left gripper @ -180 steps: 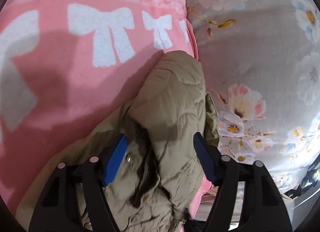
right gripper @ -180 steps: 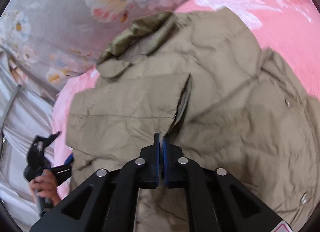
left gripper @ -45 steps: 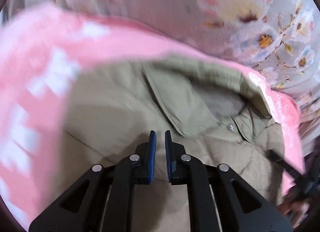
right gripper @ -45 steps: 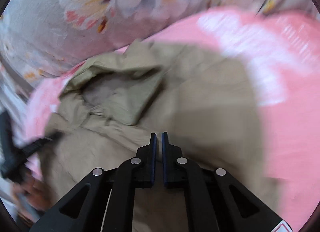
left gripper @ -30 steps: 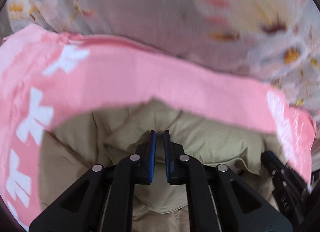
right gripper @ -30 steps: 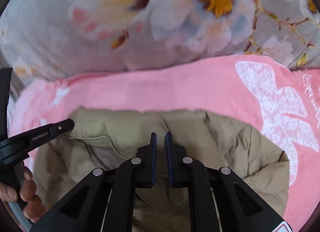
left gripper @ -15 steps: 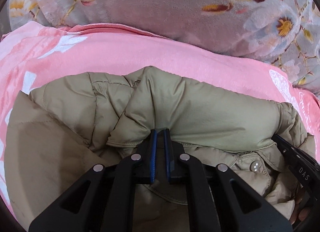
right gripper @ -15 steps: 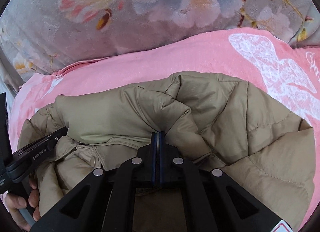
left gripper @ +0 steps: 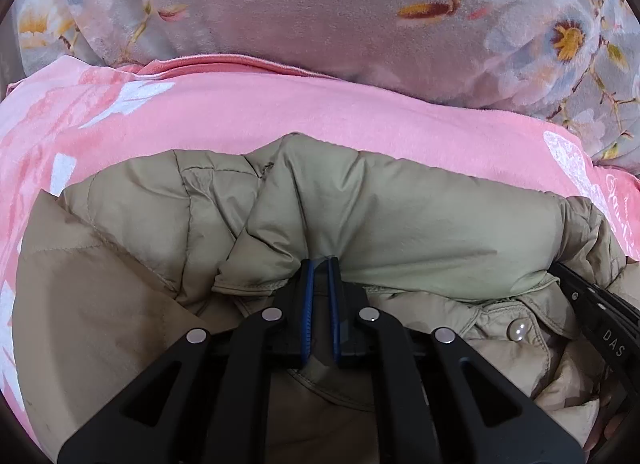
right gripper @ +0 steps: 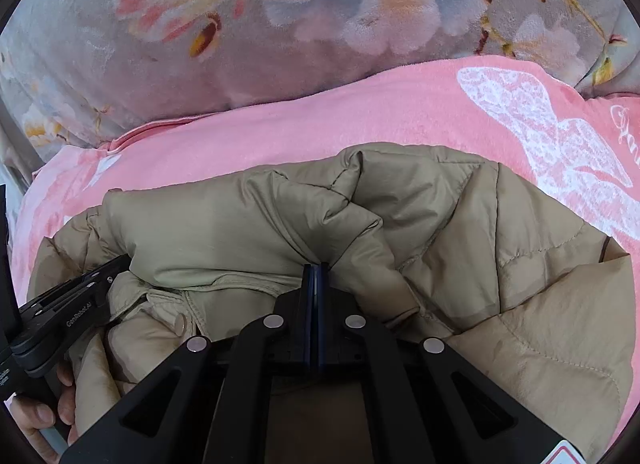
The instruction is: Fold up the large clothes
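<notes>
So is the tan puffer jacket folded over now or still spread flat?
Folded over. The jacket is doubled on itself: a puffy rolled fold runs across it on the pink blanket, collar and snap button tucked beneath.

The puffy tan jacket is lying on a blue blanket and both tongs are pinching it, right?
Not quite. The blanket under the puffy tan jacket is pink, with white prints, as the left wrist view shows. The rest holds: the left tongs and the right tongs both pinch the jacket's folded edge.

Both wrist cams close, facing fwd; share jacket fold.
</notes>
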`<act>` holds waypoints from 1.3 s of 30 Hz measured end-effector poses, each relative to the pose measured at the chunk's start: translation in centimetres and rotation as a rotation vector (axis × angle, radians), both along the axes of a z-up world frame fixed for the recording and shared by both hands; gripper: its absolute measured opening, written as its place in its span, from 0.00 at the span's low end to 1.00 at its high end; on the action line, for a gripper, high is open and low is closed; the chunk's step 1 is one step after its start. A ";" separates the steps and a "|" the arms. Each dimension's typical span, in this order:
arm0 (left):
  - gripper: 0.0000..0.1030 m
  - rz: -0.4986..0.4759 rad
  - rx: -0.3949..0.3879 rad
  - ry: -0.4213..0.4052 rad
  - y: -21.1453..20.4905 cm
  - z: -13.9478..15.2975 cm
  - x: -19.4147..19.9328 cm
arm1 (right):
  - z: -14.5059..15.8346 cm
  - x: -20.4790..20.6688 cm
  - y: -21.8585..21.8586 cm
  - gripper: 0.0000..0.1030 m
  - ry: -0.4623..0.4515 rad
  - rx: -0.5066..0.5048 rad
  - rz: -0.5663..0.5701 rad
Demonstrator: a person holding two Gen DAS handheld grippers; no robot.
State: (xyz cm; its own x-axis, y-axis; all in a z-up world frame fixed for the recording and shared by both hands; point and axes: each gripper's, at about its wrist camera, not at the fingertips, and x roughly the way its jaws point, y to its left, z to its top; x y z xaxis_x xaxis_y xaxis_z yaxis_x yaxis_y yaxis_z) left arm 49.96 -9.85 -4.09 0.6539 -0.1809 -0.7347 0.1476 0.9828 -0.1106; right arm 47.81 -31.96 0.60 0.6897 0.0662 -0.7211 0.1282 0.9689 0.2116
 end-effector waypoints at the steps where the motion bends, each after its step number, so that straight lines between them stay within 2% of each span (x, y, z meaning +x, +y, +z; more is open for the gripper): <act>1: 0.07 0.000 0.000 0.000 0.0 0.0 0.0 | 0.0 0.0 0.0 0.00 0.000 0.000 0.000; 22: 0.06 0.005 0.044 -0.010 -0.3 0.0 0.0 | 0.1 -0.1 -0.1 0.00 -0.005 0.006 -0.002; 24: 0.06 0.011 0.049 -0.012 -0.3 0.0 0.2 | -0.1 0.2 -1.1 0.00 -0.017 0.077 0.001; 26: 0.06 0.017 0.051 -0.013 -0.4 0.1 0.3 | -0.4 0.3 -2.4 0.00 -0.035 0.190 0.003; 28: 0.06 0.020 0.044 -0.015 -0.2 0.2 0.2 | -0.3 -0.3 -2.9 0.00 -0.043 0.232 0.004; 30: 0.08 0.019 0.007 -0.004 0.8 0.6 -1.0 | 0.2 -2.1 -2.9 0.00 -0.030 0.222 -0.023; 31: 0.09 0.014 -0.008 0.005 1.4 0.9 -2.0 | 0.9 -3.6 -2.7 0.06 -0.023 0.207 -0.032; 32: 0.19 0.014 -0.018 0.004 2.5 1.7 -3.8 | 1.9 -6.1 -2.6 0.13 -0.025 0.190 -0.040; 33: 0.44 0.007 -0.034 -0.008 3.7 2.7 -6.0 | 3.0 -9.1 -2.5 0.27 -0.033 0.168 -0.037; 34: 0.58 -0.005 -0.052 -0.016 4.7 3.4 -7.7 | 4.0 -12.7 -2.6 0.39 -0.043 0.137 -0.021; 35: 0.76 -0.018 -0.081 -0.030 6.6 4.4 -10.7 | 4.5 -15.6 -2.8 0.44 -0.056 0.113 -0.010; 37: 0.79 -0.045 -0.116 -0.042 9.8 5.6 -15.4 | 6.4 -23.8 -2.7 0.60 -0.096 0.071 -0.012; 39: 0.79 -0.018 -0.104 -0.009 14.1 6.1 -20.4 | 7.1 -30.4 -3.1 0.68 -0.107 0.080 -0.035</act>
